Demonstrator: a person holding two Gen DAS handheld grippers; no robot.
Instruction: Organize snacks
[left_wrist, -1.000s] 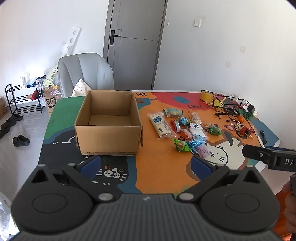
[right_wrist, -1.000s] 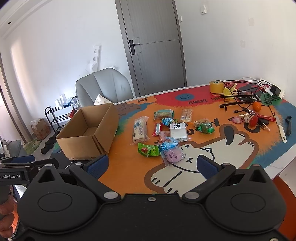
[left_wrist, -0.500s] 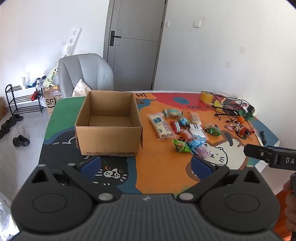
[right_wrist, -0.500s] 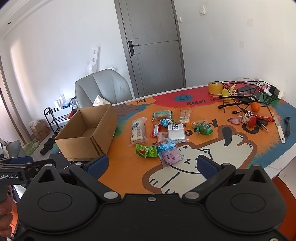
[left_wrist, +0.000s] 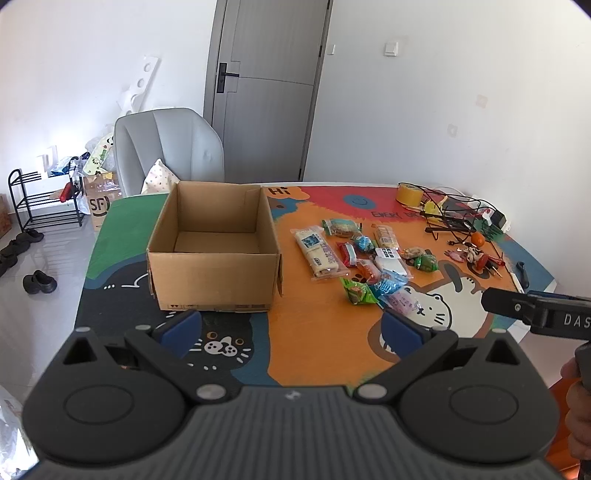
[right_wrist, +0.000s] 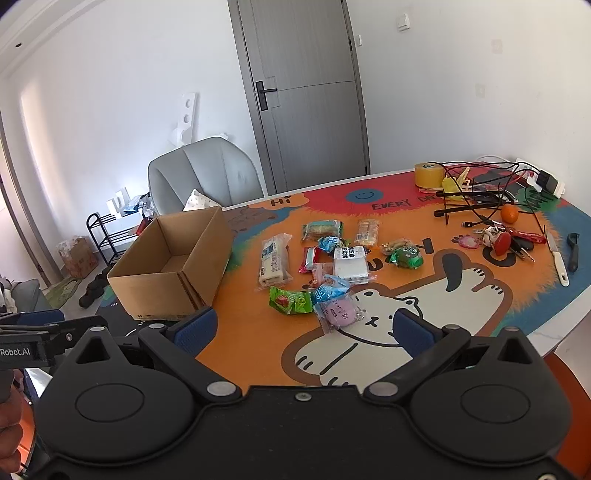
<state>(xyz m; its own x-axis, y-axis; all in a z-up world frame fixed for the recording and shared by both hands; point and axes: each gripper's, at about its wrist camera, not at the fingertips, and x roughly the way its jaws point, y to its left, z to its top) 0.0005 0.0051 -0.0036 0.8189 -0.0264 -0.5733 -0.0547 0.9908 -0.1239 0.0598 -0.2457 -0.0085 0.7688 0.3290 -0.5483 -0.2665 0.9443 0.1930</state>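
An open, empty cardboard box (left_wrist: 214, 254) (right_wrist: 173, 266) stands on the left of the colourful table mat. Several wrapped snacks lie in a loose cluster to its right: a long white pack (left_wrist: 317, 253) (right_wrist: 274, 260), a green pack (left_wrist: 358, 291) (right_wrist: 290, 301), a pink pack (left_wrist: 400, 301) (right_wrist: 338, 312), a white box-like pack (right_wrist: 350, 263). My left gripper (left_wrist: 291, 326) is open and empty, held near the table's front edge before the box. My right gripper (right_wrist: 303, 325) is open and empty, near the front edge before the pink pack.
At the table's right end lie a roll of yellow tape (right_wrist: 427, 174), tangled black cables (right_wrist: 476, 195), an orange (right_wrist: 509, 213), keys (right_wrist: 506, 242) and a knife (right_wrist: 556, 256). A grey chair (left_wrist: 168, 149) stands behind the table, a shoe rack (left_wrist: 40, 199) at left.
The right gripper has drifted slightly towards the snacks. The left gripper has barely moved. Both stay open and empty.
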